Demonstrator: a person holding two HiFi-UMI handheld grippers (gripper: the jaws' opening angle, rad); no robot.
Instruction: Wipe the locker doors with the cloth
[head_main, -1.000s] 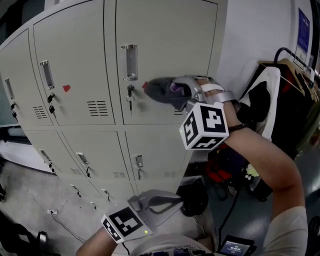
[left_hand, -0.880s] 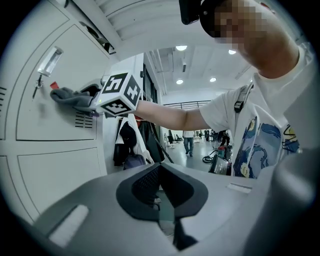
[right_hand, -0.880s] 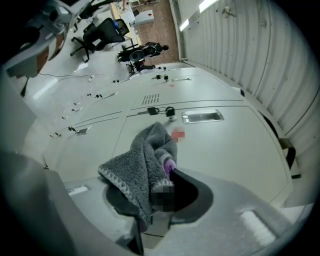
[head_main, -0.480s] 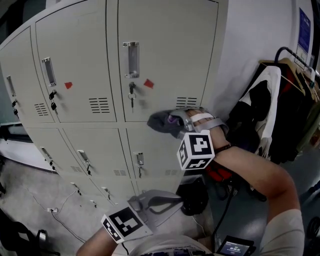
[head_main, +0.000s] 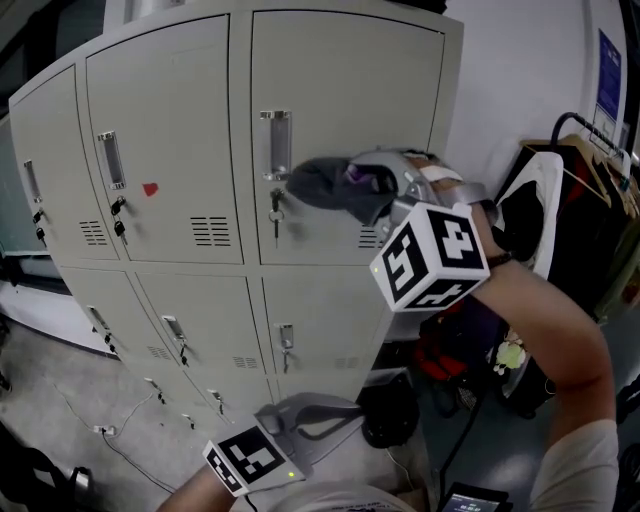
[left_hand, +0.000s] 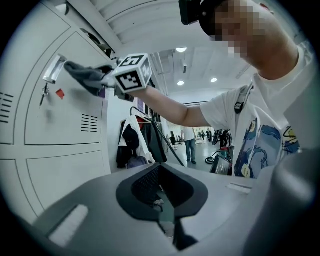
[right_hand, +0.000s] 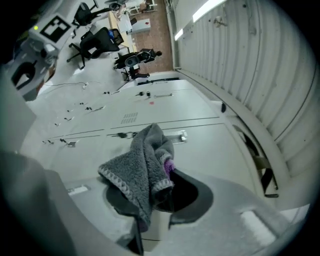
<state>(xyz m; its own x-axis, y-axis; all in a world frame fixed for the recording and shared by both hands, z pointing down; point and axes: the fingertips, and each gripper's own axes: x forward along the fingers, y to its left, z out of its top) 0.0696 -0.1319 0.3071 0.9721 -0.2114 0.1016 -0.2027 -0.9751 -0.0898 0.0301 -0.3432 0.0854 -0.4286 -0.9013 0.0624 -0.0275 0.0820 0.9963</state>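
Up from the foot of the door in half a second, the cloth now sits level with the handle of the upper right locker door, covering the small red mark that showed there a moment ago. Right tongs are clenched on the grey cloth, which bunches out past their tips toward the door's left edge, its loose end just beside the handle and above the hanging key. In the right gripper view the cloth spills from between the jaws, with the flat door face directly beyond it; whether it presses the metal or hangs just clear cannot be told. Left tongs hang low at the person's waist, jaws together on nothing, well apart from the lockers, so the right hand is the one placed to work. Wiping appears to be mid-stroke on this door: bare panel lies above toward its top edge and below toward the vent, while the neighbouring door with its red sticker lies further left, beyond the handle
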